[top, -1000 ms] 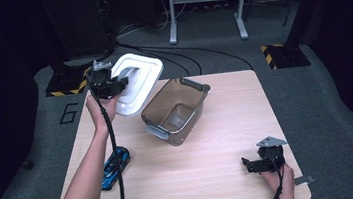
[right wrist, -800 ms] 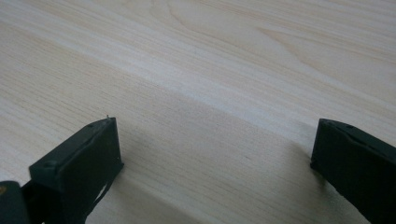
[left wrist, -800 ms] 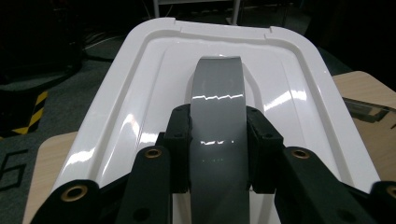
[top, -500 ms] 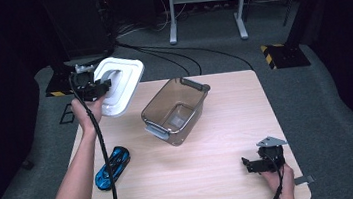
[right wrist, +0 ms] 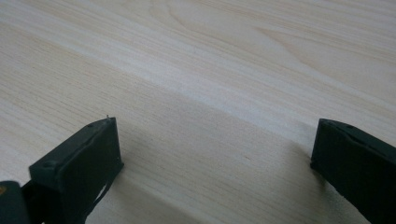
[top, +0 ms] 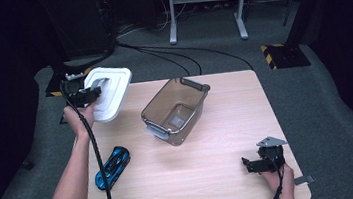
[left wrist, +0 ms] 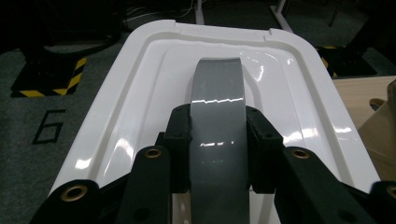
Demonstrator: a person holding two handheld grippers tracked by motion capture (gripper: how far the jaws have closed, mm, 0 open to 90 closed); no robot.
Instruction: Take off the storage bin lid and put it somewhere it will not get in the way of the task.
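L gripper (left wrist: 218,154) clamps lid handle (left wrist: 217,107)

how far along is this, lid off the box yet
Done: the white lid is off the clear brown box, which stands open and empty on the table. In hand: the left gripper holds the lid by its grey handle over the table's far left corner. Left, probably: setting the lid down; the blue toy car lies untouched, and the right gripper rests open.

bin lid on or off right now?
Off. The left gripper holds the white lid by its grey handle, left of the open, empty bin.
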